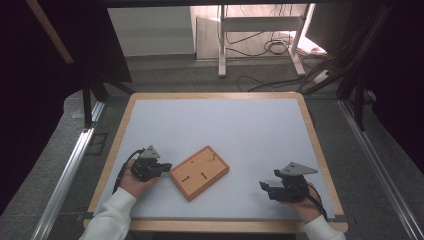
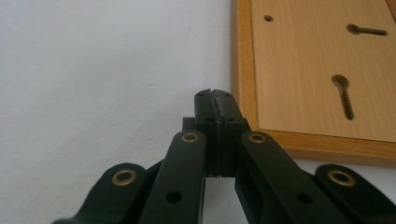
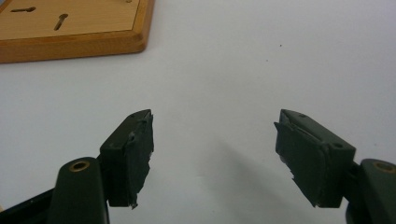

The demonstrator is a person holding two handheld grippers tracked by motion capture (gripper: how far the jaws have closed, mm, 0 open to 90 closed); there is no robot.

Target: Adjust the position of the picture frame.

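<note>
A flat wooden board [image 1: 199,172] with keyhole slots lies turned at an angle on the white table mat [image 1: 215,125]. My left gripper [image 1: 165,166] rests just off the board's left corner, shut with nothing between its jaws. In the left gripper view the closed tips [image 2: 215,95] sit beside the board's raised edge [image 2: 243,70]. My right gripper [image 1: 263,186] is near the front right of the mat, apart from the board, and stands open. The right gripper view shows its two pads [image 3: 133,154] spread wide over bare mat, with the board's corner [image 3: 70,32] at the upper left.
The mat sits in a wooden-framed tabletop [image 1: 124,125]. Metal rails [image 1: 70,165] run along both sides of the table. Beyond the far edge stand a white desk frame [image 1: 260,35] and loose cables [image 1: 277,47] on the floor.
</note>
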